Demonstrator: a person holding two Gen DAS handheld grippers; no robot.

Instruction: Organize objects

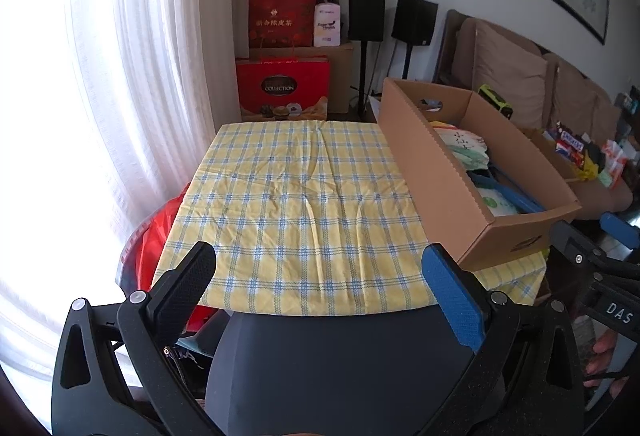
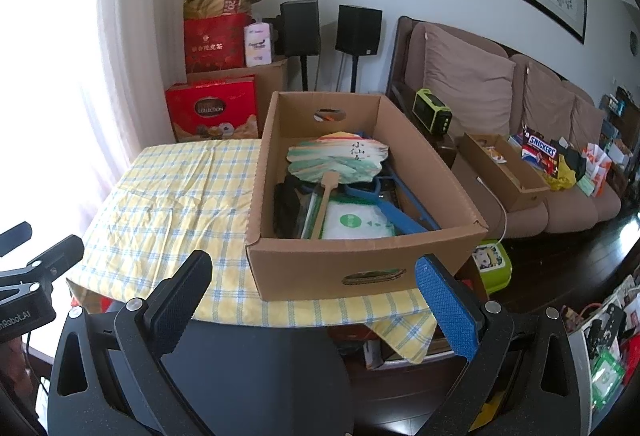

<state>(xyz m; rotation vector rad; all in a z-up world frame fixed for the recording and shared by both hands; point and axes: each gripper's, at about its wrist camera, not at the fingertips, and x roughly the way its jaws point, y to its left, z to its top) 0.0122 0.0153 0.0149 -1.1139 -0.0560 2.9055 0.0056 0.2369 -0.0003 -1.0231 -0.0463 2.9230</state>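
One cardboard box [image 2: 372, 236] holds a paddle fan [image 2: 340, 157] and bags.

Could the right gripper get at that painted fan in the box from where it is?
Probably yes. The right gripper is open and empty, the box has no lid, and the fan lies on top of the other things. It would only have to clear the near wall.

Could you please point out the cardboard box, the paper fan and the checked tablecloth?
cardboard box [image 2: 320, 268]: right wrist view, near end wall.
paper fan [image 2: 340, 159]: right wrist view, painted face.
checked tablecloth [image 1: 288, 203]: left wrist view, bare middle.
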